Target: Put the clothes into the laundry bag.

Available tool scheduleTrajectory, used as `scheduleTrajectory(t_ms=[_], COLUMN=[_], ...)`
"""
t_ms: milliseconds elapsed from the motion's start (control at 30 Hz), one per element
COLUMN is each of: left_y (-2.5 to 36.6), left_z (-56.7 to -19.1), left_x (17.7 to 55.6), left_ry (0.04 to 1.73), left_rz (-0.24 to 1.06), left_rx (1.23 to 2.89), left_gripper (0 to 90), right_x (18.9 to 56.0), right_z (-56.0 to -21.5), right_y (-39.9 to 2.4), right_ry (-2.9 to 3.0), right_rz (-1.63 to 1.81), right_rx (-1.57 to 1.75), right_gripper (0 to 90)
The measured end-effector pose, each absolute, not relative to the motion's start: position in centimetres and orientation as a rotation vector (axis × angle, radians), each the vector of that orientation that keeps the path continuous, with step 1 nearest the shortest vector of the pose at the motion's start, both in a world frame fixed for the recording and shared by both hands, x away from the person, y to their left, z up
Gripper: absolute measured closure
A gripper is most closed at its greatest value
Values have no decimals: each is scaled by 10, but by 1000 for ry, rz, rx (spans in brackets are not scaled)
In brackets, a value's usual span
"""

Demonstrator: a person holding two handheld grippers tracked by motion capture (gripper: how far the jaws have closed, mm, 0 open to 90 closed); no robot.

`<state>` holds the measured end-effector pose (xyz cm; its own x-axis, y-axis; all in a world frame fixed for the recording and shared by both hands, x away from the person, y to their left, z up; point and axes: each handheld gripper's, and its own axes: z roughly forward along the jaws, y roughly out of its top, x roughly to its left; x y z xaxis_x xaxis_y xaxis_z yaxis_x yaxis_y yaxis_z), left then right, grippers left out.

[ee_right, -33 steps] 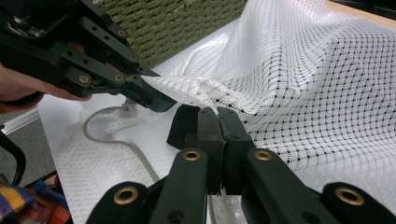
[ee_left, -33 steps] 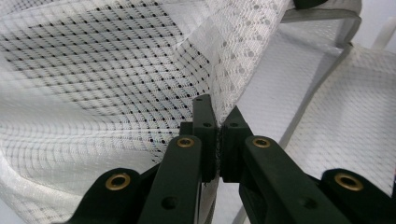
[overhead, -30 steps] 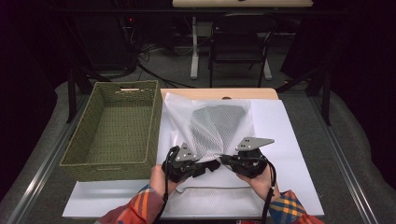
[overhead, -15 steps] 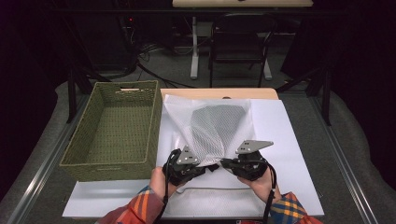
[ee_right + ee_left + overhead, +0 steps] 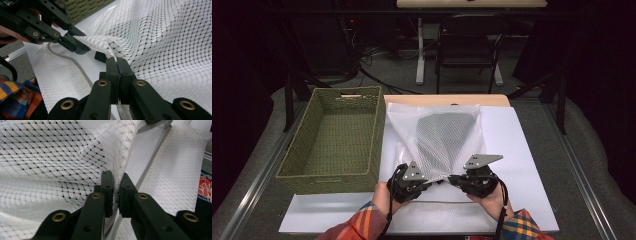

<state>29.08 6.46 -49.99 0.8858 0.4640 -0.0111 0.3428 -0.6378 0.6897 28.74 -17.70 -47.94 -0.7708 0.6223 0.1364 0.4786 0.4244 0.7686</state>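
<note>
both your grippers are clamped on the mesh bag's (image 5: 439,137) near edge, left gripper (image 5: 428,184) and right gripper (image 5: 453,179) close together, lifting it off the white board (image 5: 527,150) beside the basket (image 5: 332,135), probably to fold.

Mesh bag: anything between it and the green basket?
Nothing visible. Both grippers, left gripper and right gripper, pinch the mesh bag near its front edge; the basket sits open right beside it on the left, nothing lying between.
</note>
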Motion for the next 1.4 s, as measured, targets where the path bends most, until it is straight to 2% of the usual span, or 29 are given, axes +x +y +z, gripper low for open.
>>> scheduleTrajectory(t_ms=[1167, 1400], left_y=[59, 62], left_z=[-524, -518], left_x=[294, 296], left_ry=[579, 565], left_rz=[73, 36], left_rx=[2467, 2437], left_gripper=[878, 806], right_x=[293, 294], right_z=[-518, -521], right_y=[-172, -170], right_ry=[2688, 2699], right_rz=[1090, 1067], right_rx=[1000, 1003], right_gripper=[891, 891])
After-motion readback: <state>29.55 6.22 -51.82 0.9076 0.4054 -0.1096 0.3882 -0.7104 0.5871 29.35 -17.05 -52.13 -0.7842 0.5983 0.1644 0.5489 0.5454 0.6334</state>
